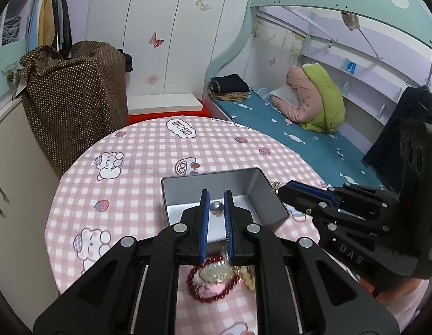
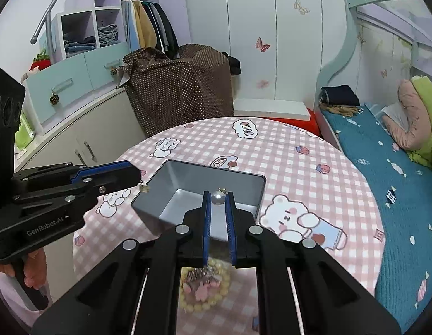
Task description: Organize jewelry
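- Two earrings are in hand, none seen delivered. The left gripper [image 1: 216, 194] is narrowed on the left earring [image 1: 216, 207], a grey pearl-like bead lodged between its blue fingertips.
- The right gripper [image 2: 218, 194] is likewise narrowed on the right earring [image 2: 218, 197], a pearl with a small hook above it, pinched at the tips.
- Cross-check: seen from the opposite camera, each gripper shows a small gold charm hanging just below its closed tips, which agrees with a held earring.
- The box [image 1: 260, 192], an open grey tin, lies directly ahead of and below both sets of fingertips. The left gripper approaches from the box's left side and the right gripper from its right. As far as its floor is visible, it holds nothing; the part behind the fingers is hidden.
- Whether the pearls are over the opening or short of the rim cannot be told.
- Outstanding items: a red bracelet [image 1: 213, 282] lies on the table [image 1: 149, 150] beneath the left gripper, behind its tips. A yellow bracelet [image 2: 204, 287] lies beneath the right gripper, with blurred small pieces inside its ring.
- Assessment: the task appears to be at an early stage. Both earrings have been picked up and brought to the box but not released. Both bracelets and the small pieces remain to be moved.
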`<state>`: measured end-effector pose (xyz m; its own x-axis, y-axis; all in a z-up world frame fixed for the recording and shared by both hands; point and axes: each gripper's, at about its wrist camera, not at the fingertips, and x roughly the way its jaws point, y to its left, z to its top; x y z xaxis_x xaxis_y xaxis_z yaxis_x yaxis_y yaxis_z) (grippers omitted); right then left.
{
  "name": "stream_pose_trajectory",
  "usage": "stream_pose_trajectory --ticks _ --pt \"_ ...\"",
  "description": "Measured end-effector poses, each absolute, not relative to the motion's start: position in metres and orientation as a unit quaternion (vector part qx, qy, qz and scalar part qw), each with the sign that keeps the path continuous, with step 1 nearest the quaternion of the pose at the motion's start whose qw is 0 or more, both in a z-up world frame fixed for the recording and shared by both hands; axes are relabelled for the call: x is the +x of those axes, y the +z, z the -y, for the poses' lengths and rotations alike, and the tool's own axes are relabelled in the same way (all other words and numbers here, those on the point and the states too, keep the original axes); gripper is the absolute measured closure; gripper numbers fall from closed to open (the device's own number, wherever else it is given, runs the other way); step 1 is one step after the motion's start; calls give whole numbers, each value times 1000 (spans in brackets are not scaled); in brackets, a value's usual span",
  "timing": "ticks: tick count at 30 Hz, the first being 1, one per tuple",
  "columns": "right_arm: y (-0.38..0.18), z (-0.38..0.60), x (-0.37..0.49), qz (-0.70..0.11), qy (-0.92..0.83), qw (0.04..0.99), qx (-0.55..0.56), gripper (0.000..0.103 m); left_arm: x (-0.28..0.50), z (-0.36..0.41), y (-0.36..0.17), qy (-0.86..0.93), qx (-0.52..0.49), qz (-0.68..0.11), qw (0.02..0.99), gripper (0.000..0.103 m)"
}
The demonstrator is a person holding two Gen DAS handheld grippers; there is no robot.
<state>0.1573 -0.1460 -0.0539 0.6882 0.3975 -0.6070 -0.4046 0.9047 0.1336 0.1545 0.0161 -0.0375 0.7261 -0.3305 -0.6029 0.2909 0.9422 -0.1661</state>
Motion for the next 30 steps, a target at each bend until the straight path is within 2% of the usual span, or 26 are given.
stream_pose_trajectory --ticks 12,23,24,25,26,29,30 --pt "-83 137 189 -374 226 899 -2 93 195 -8 -73 -157 -40 -379 911 92" --pt "-83 142 194 -374 247 893 30 89 199 -9 -77 -146 -40 -382 911 91" --pt "-81 143 193 -371 244 896 30 87 198 -10 -77 -141 -38 -382 913 84" --pt "-79 143 192 -368 239 898 28 78 197 -11 -76 -137 -37 -380 914 72" --pt "-77 144 191 -366 234 901 25 67 196 -12 -76 -133 -38 -378 915 68" --pt "-73 147 187 -354 216 910 16 46 194 -15 -74 -126 -42 -376 917 66" --pt "-72 148 188 -353 215 910 17 45 194 -17 -74 -126 -45 -377 916 66"
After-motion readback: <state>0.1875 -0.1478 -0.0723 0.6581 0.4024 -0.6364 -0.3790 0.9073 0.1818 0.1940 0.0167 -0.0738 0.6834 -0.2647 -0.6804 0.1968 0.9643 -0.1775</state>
